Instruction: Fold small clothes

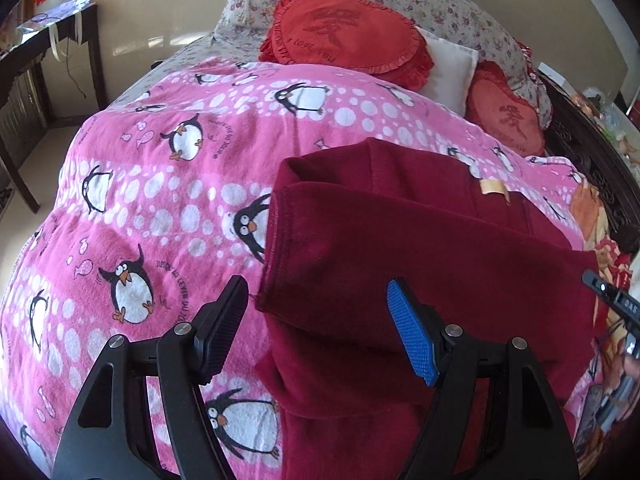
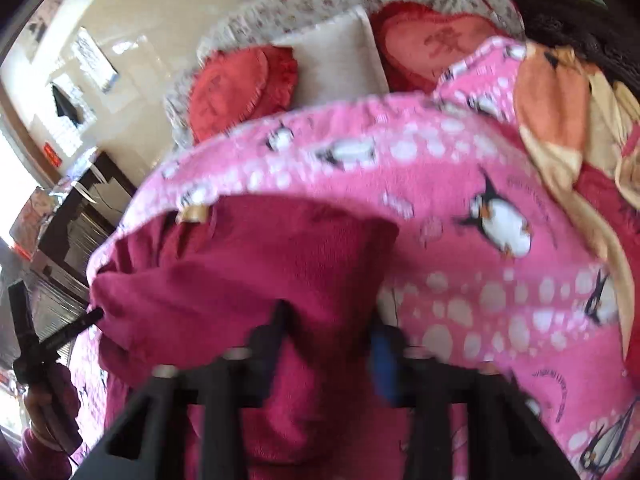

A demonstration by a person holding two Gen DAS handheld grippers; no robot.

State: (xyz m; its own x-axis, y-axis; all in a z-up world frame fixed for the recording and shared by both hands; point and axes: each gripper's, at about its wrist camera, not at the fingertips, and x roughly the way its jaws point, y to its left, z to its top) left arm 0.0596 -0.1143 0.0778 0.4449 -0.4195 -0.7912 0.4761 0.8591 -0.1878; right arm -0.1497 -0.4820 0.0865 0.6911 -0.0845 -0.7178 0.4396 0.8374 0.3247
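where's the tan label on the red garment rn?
Left wrist view: the tan label sits at the far right of the dark red garment, which lies on the pink penguin blanket, near the heart cushion.

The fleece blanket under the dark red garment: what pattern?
Pink fleece blanket with white dots and penguins, clearest in left wrist view.

Left gripper (image 1: 316, 328) jaws spread wide, pitched downward, right gripper (image 2: 328, 344) blurred, jaws seemingly parted

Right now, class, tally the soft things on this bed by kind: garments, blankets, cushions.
Dark red garment: 1
Pink penguin blanket: 1
Red heart cushions: 2
White cushion: 1
Total: 5
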